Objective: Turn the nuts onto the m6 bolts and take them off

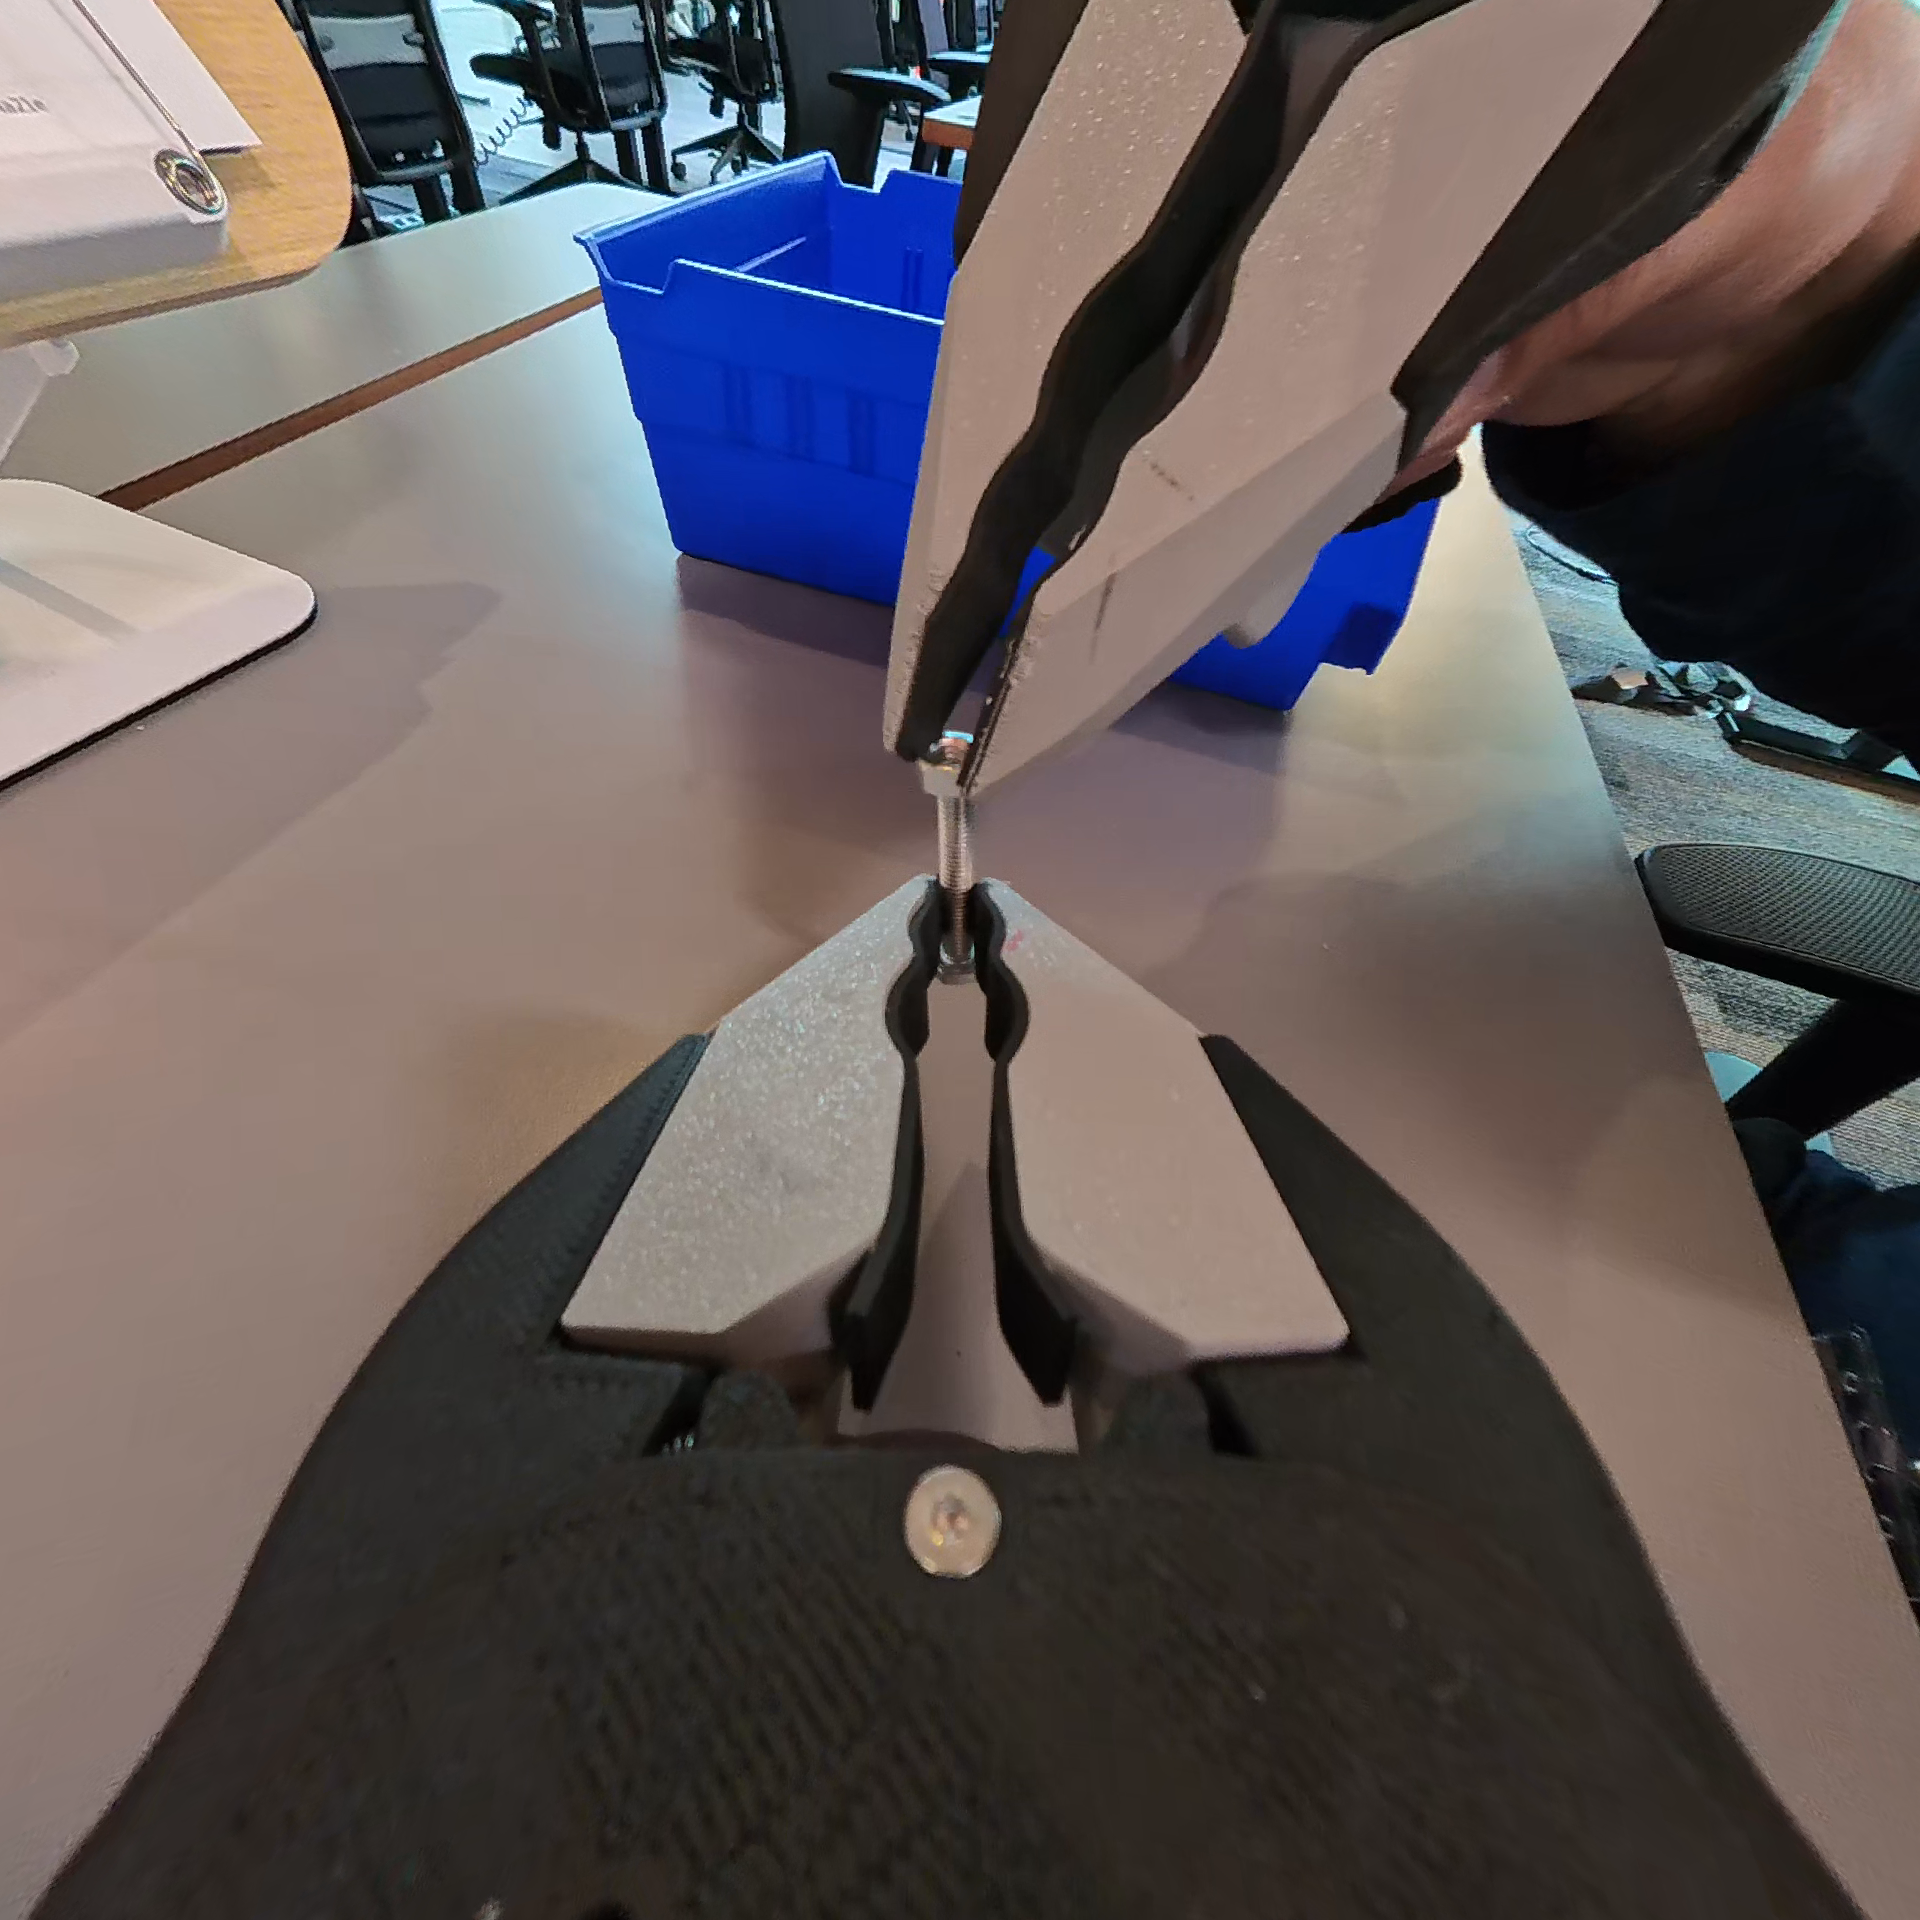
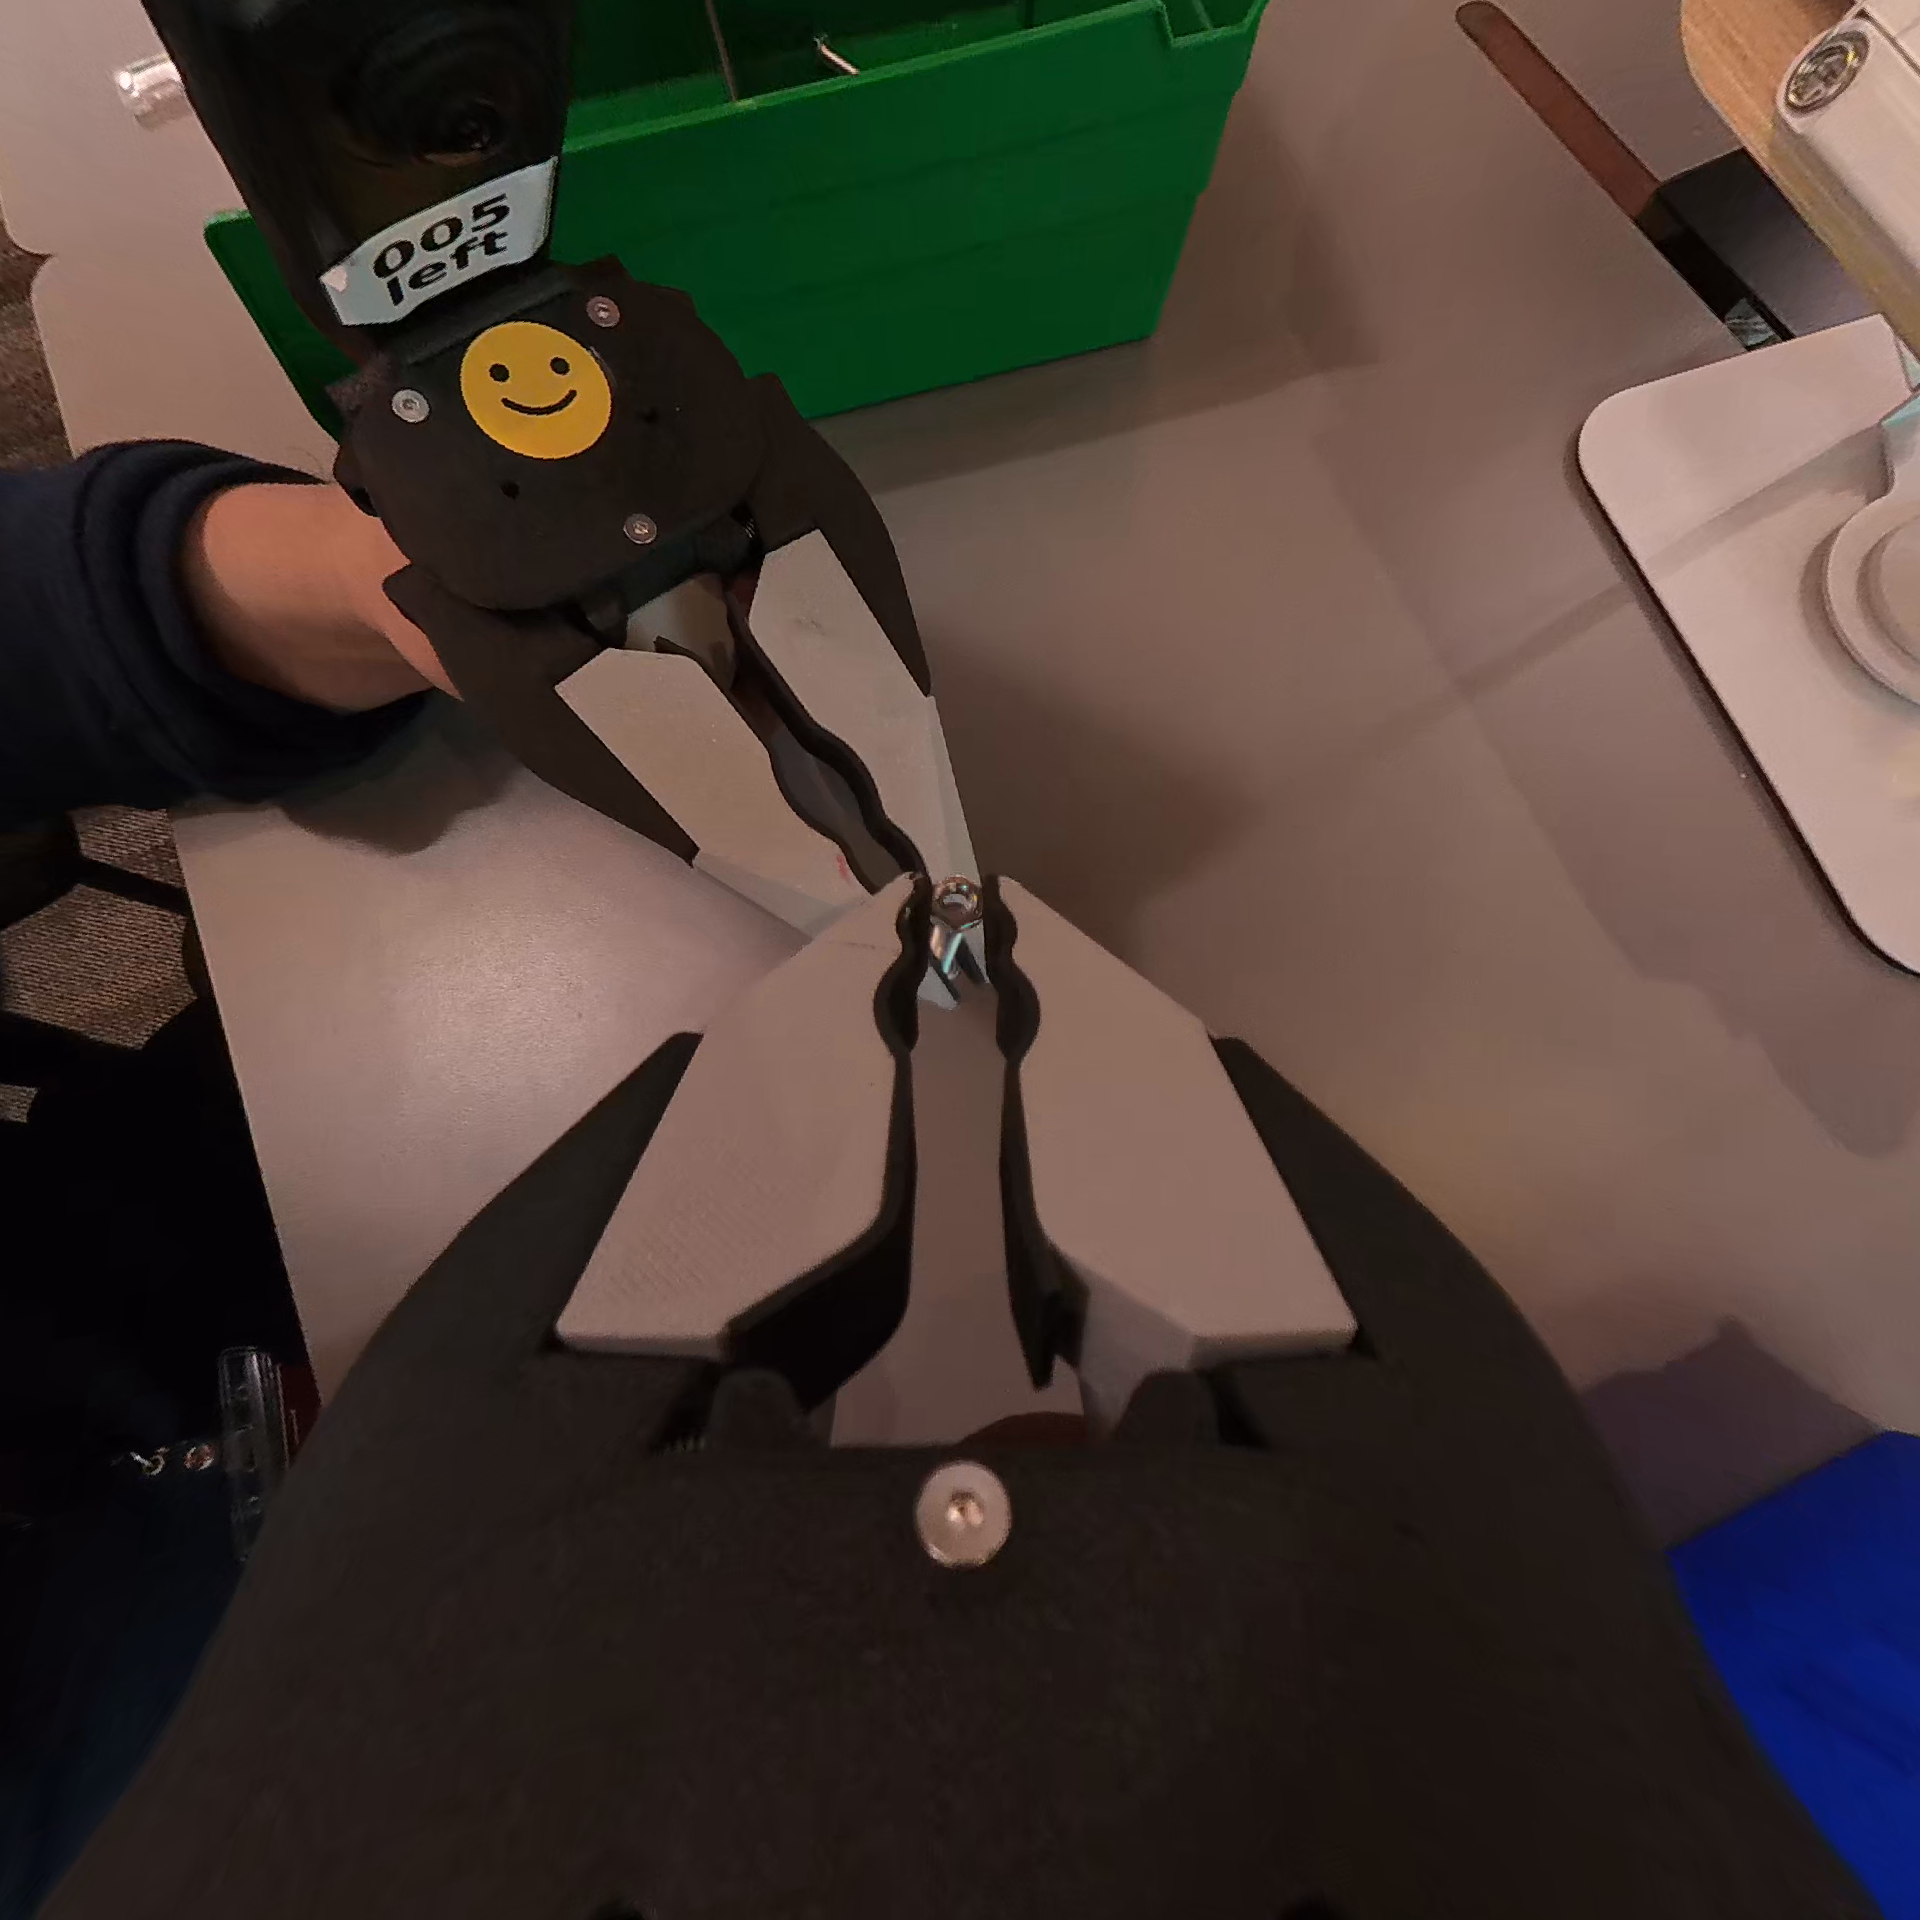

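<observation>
The left gripper [image 1: 951, 914] is clamped on the head end of a bolt [image 1: 952, 840], while the right gripper [image 2: 954, 914] pinches a nut [image 2: 956, 902] at the bolt's far tip, both held above the grey table [image 1: 520, 831]. With nearly all the thread bare between them, the nut looks either just started or almost off; which cannot be told. The right gripper reaches down steeply from above; the left points level along the table. A blue bin [image 1: 790, 416] and a green bin [image 2: 883, 208] stand beyond.
</observation>
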A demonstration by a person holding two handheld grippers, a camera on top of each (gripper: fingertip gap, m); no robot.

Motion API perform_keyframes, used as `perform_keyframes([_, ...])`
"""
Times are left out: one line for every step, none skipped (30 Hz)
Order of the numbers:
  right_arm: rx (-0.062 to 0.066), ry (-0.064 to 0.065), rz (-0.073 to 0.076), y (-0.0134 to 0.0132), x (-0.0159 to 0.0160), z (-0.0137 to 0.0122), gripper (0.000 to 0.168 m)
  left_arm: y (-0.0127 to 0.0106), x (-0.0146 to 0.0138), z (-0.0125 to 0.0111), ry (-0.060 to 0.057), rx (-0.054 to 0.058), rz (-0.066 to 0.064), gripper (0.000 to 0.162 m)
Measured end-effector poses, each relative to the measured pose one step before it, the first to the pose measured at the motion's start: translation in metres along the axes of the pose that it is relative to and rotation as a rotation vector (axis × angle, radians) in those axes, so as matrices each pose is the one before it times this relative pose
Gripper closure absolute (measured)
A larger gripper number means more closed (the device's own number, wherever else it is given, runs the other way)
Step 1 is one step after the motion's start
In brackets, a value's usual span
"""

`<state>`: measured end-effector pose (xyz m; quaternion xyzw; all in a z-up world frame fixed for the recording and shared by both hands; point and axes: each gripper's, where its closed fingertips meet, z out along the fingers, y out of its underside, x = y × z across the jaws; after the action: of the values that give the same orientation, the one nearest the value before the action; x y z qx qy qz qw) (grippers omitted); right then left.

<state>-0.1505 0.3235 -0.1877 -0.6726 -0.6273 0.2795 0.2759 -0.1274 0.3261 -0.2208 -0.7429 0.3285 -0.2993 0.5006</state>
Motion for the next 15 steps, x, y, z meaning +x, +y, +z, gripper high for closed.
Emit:
perform_keyframes([-0.0041,0.0029,-0.0014,0.00097,0.00093,-0.00029,0.161,-0.00024,-0.00040,-0.00009,-0.0019,0.0021,-0.0007,0.159])
perform_keyframes([0.0025,-0.0032,0.0021,0.00018,0.00005,-0.00025,0.162,0.00002,-0.00026,-0.00009,0.0003,-0.0003,-0.0017,0.159])
perform_keyframes([0.0030,-0.0054,0.0033,0.00004,-0.00055,-0.00001,0.162,-0.00014,0.00029,-0.00006,0.0025,0.0013,-0.0010,0.159])
perform_keyframes([0.0016,-0.0010,0.0002,0.00022,-0.00023,0.00024,0.162,-0.00026,0.00023,-0.00010,0.0011,0.0017,0.0004,0.159])
perform_keyframes([0.0015,0.0020,-0.0026,0.00010,0.00008,0.00023,0.162,0.00028,-0.00028,0.00013,-0.0029,-0.0025,0.0017,0.159])
perform_keyframes([0.0013,0.0010,-0.0023,0.00013,-0.00008,0.00036,0.162,0.00030,-0.00005,0.00029,-0.0020,-0.0021,0.0029,0.159])
perform_keyframes([0.0021,-0.0004,-0.0002,-0.00007,-0.00023,0.00035,0.162,0.00030,-0.00003,0.00016,-0.0014,-0.0018,0.0021,0.159])
perform_keyframes([0.0032,-0.0014,0.0013,-0.00010,-0.00027,0.00015,0.162,0.00021,-0.00010,0.00002,-0.0015,-0.0007,0.0023,0.159])
perform_keyframes([0.0039,-0.0013,0.0034,-0.00023,0.00000,0.00006,0.162,-0.00010,-0.00017,0.00005,-0.0012,0.0007,0.0000,0.159])
perform_keyframes([0.0038,-0.0018,0.0036,-0.00022,0.00002,-0.00009,0.161,-0.00020,-0.00022,-0.00005,-0.0012,0.0009,0.0001,0.159])
perform_keyframes([0.0045,-0.0019,0.0018,-0.00019,0.00005,-0.00034,0.161,-0.00028,-0.00012,0.00000,-0.0020,0.0018,0.0020,0.159])
perform_keyframes([0.0049,-0.0020,0.0003,-0.00032,0.00004,-0.00038,0.162,-0.00042,-0.00018,-0.00019,-0.0026,0.0018,0.0023,0.159])
perform_keyframes([0.0037,-0.0010,0.0002,-0.00007,0.00008,-0.00040,0.162,-0.00027,-0.00029,-0.00014,-0.0024,0.0001,0.0010,0.159])
perform_keyframes([0.0034,-0.0030,0.0002,-0.00010,-0.00019,-0.00035,0.162,-0.00009,0.00034,-0.00002,0.0010,-0.0008,0.0003,0.159])
perform_keyframes([0.0066,-0.0029,-0.0001,-0.00063,-0.00017,-0.00034,0.162,-0.00040,0.00026,-0.00010,0.0000,0.0013,0.0011,0.159])
